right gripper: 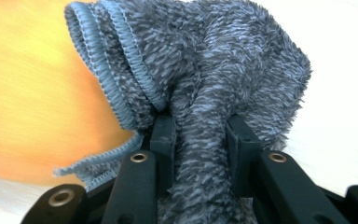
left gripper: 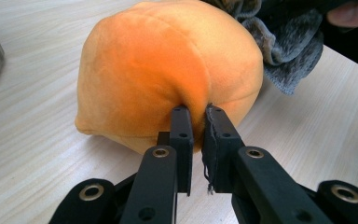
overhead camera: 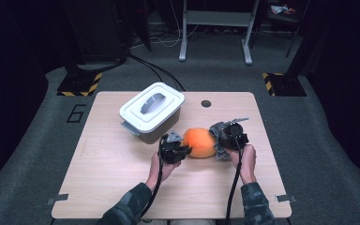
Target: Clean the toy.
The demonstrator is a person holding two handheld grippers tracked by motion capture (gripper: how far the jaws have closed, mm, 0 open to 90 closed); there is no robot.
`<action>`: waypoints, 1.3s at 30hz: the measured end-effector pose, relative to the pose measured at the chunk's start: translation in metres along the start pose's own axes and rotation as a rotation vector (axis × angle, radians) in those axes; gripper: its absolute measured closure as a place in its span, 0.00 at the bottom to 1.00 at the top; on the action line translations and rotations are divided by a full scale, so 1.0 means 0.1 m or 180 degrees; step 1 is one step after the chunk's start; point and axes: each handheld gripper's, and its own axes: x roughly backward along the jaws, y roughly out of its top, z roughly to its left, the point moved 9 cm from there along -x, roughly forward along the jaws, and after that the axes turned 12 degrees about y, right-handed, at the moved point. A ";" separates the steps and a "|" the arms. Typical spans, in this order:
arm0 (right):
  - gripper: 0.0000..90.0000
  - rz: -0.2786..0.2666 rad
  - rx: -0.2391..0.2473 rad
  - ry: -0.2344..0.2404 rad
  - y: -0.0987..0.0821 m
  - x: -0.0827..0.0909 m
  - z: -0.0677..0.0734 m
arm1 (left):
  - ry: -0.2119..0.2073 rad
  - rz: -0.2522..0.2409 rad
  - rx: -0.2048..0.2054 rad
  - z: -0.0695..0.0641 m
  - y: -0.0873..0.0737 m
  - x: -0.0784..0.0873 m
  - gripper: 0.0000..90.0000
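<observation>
Left claw (left gripper: 196, 112) pinching orange plush (left gripper: 168, 70), right claw (right gripper: 200, 126) clamped on grey cloth (right gripper: 205, 60), lidded bin (overhead camera: 152, 111) just behind.

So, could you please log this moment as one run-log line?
left gripper: pinching orange plush toy | right gripper: shut on grey cloth, beside toy | lidded white box: untouched on table

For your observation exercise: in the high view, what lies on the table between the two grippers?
The orange plush toy lies between the left gripper and the right gripper, which clamps a grey cloth.
</observation>
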 end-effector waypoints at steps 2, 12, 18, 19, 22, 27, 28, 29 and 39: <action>0.76 0.0064 -0.0038 -0.0015 -0.08 -0.08 -0.08 | 0.0006 0.0008 -0.0020 0.01 0.00 0.00 0.91; 0.77 0.0143 -0.0134 -0.0014 -0.19 -0.17 -0.20 | 0.0005 -0.0001 0.0021 0.01 0.00 0.01 0.91; 0.77 -0.0150 0.0063 -0.0070 0.03 0.16 -0.06 | -0.0007 0.0002 0.0011 0.03 0.00 0.01 0.91; 0.77 -0.0150 0.0063 -0.0070 0.03 0.16 -0.06 | -0.0006 0.0000 0.0012 0.03 0.00 0.01 0.91; 0.77 -0.0321 0.0228 0.0079 0.20 0.32 0.21 | 0.0001 -0.0001 0.0026 0.02 0.00 0.01 0.91; 0.77 -0.0176 0.0365 0.0252 0.20 0.19 0.41 | 0.0024 0.0001 0.0026 0.04 0.00 0.01 0.91; 0.77 -0.0144 0.0340 0.0247 0.18 0.09 0.41 | 0.0019 0.0005 0.0031 0.05 -0.01 0.00 0.91; 0.77 -0.0144 0.0340 0.0247 0.18 0.09 0.41 | 0.0027 0.0010 0.0031 0.06 -0.02 0.00 0.91; 0.77 -0.0132 0.0318 0.0244 0.24 0.05 0.39 | 0.0292 -0.0003 -0.0274 0.04 -0.04 0.01 0.65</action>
